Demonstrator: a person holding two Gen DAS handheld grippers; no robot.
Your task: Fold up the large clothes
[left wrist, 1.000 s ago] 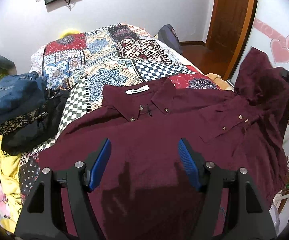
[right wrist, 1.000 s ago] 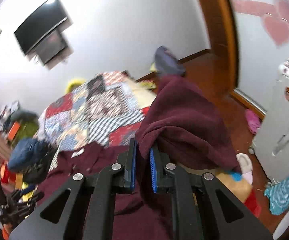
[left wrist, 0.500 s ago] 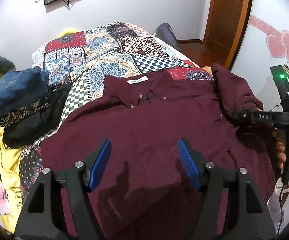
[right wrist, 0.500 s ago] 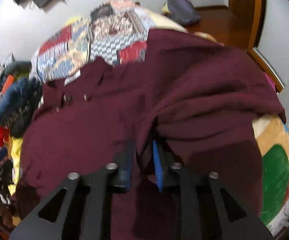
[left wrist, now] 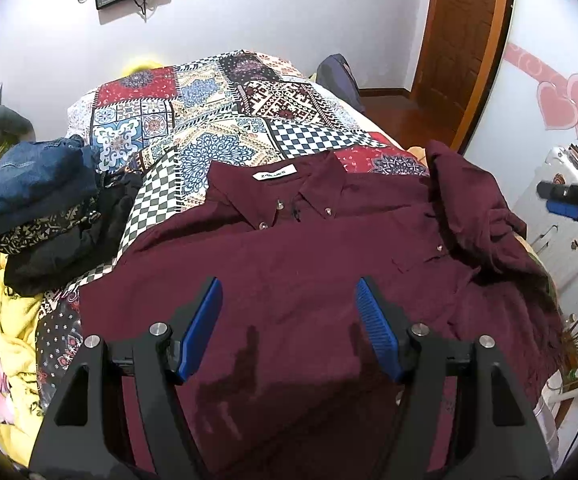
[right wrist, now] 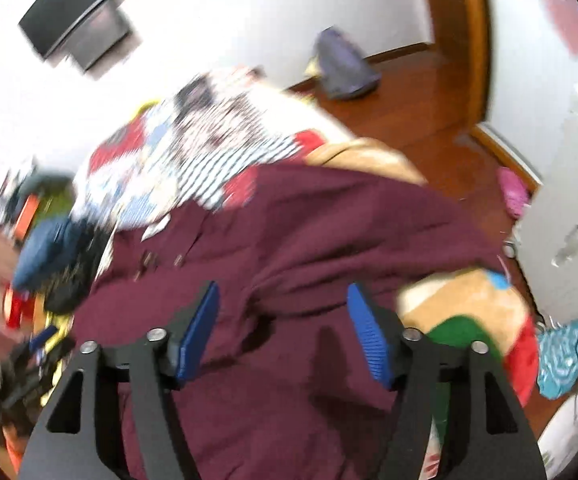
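Blurred bed [right wrist: 193,152] under maroon shirt [left wrist: 309,264]; left jaws apart, right jaws opening, empty.

A big dark red shirt [left wrist: 309,264] lies flat on the bed, front side up. Its buttons are done up and its collar points to the far end. One sleeve lies bunched up on the right side.
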